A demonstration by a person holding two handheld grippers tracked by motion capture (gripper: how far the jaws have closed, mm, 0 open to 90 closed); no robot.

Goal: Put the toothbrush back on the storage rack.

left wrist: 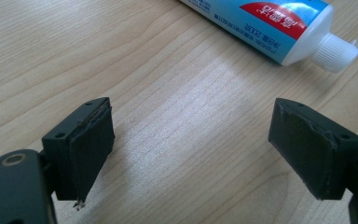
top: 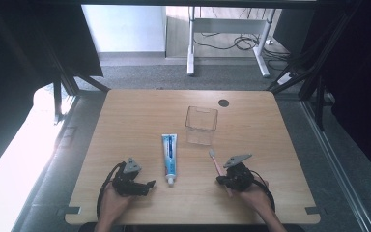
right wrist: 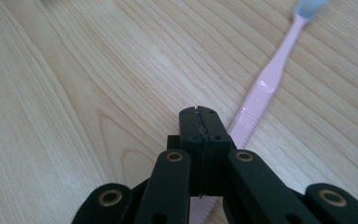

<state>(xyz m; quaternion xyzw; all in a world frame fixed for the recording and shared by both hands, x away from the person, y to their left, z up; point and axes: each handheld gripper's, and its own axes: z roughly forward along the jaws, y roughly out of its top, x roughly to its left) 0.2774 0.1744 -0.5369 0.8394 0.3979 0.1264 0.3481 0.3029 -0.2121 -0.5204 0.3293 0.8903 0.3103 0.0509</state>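
Toothbrush point(right wrist: 265, 88), pink with a pale bristle head, lies flat on the table point(top: 135, 125) right at the right gripper point(right wrist: 200, 112). In the right gripper view the two black jaws are clenched together, pad against pad, with nothing between them; the pink handle runs beside and beneath them, passing under the gripper body toward the bottom of that view. Whether the jaws touch the handle cannot be told. In the high view the right gripper point(top: 223, 180) sits near the table's front edge, held in the person's right hand point(top: 251, 191), and the toothbrush point(top: 216, 163) slants from it with its head pointing toward the far side.

Further out, the left gripper point(left wrist: 191, 140) is released, its jaws spread wide over bare wood. In the high view it point(top: 147, 186) rests low in the left hand point(top: 111, 200), near the front edge. Just beyond its jaws lies a blue and white toothpaste tube point(left wrist: 279, 25), its white cap nearest the gripper; the tube point(top: 170, 154) lies between the two grippers. Beyond the toothbrush head stands a clear plastic box point(top: 201, 125), upright with its open top up, well apart from both grippers.
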